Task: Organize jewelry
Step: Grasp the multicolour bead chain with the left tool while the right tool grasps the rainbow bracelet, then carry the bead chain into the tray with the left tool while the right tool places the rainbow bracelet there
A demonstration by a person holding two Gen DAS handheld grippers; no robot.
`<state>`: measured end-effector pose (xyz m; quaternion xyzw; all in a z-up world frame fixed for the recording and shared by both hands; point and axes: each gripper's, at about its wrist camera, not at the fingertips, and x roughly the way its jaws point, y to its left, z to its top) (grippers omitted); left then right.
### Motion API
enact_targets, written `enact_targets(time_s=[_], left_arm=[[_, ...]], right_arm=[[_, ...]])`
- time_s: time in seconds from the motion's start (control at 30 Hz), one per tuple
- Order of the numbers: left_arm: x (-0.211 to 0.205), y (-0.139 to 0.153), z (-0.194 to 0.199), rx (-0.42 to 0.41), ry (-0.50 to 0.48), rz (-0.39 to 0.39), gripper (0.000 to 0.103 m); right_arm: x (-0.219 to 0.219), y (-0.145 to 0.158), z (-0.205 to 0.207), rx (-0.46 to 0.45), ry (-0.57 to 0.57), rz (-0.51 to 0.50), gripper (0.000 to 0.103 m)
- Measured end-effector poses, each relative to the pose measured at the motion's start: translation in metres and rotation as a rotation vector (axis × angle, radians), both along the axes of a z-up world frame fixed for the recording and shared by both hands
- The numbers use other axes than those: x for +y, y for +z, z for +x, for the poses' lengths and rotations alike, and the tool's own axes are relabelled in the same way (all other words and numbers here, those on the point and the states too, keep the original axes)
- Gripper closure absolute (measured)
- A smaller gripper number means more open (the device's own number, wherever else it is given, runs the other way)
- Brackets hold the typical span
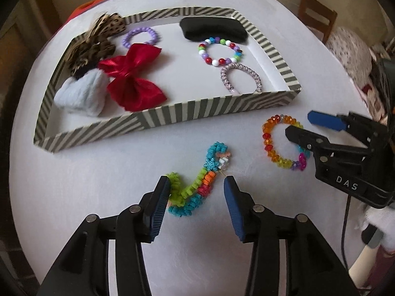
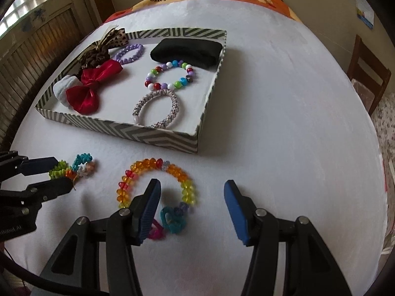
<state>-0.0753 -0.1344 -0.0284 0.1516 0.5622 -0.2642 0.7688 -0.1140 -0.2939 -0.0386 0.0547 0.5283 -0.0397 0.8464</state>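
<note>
Both tools gape, nothing held. Your left tool (image 1: 197, 185) straddles the limp multicolour frilly elastic strand (image 1: 197, 180), lower centre on the table (image 1: 74, 197); pinch its bunched green middle, it's light & floppy. Right tool (image 2: 191, 193) hovers over the orange faceted-bead bracelet (image 2: 155, 182); beads slippery.

Your left wrist camera looks steeply down along the left tongs (image 1: 197, 187) at the white tabletop (image 1: 98, 222), close above the twisted bead strand (image 1: 195, 187). Your right wrist camera looks down just as near along the right tongs (image 2: 192, 192), over the orange bead bracelet (image 2: 148, 165). Both views share the striped tray (image 1: 158, 118) farther off, both bead pieces, and each shows the other tongs at its edge.
</note>
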Motion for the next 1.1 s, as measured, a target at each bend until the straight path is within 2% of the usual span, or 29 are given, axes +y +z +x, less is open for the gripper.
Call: enact_targets(time_s=[0.07,0.13,0.2,0.23,0.27,0.3,0.4,0.43,0.7,1.1], left_arm=[[-0.002,-0.001,0.0,-0.003,-0.01,0.002,0.068],[-0.002,0.0,0.001,-0.006,-0.018,-0.001,0.068],[-0.002,-0.001,0.002,-0.007,-0.026,-0.009,0.068],[0.0,0.0,0.003,-0.01,-0.027,-0.023,0.077],[0.0,-0.001,0.004,-0.016,-0.026,-0.029,0.092],[0.002,-0.001,0.006,-0.018,-0.023,-0.033,0.092],[0.011,0.001,0.01,0.022,0.006,-0.083,0.097],[0.015,0.005,0.01,0.022,0.016,-0.098,0.102],[0.031,0.039,0.008,0.027,0.045,-0.19,0.102],[0.039,0.097,0.003,-0.073,0.079,-0.243,0.102]], right_arm=[[0.002,0.0,0.003,-0.003,0.011,-0.009,0.047],[0.003,0.0,0.004,-0.014,0.016,-0.013,0.054],[0.005,0.001,0.006,-0.021,0.021,-0.029,0.075],[0.005,0.001,0.006,-0.025,0.028,-0.028,0.081],[0.005,0.001,0.007,-0.026,0.033,-0.021,0.09],[0.005,0.001,0.007,-0.026,0.036,-0.01,0.093],[0.003,0.003,0.005,-0.026,0.028,0.033,0.094],[0.001,0.006,0.002,-0.035,0.02,0.059,0.094],[-0.002,0.046,-0.02,-0.115,0.018,0.137,0.094],[-0.001,0.11,-0.038,-0.226,0.038,0.127,0.094]])
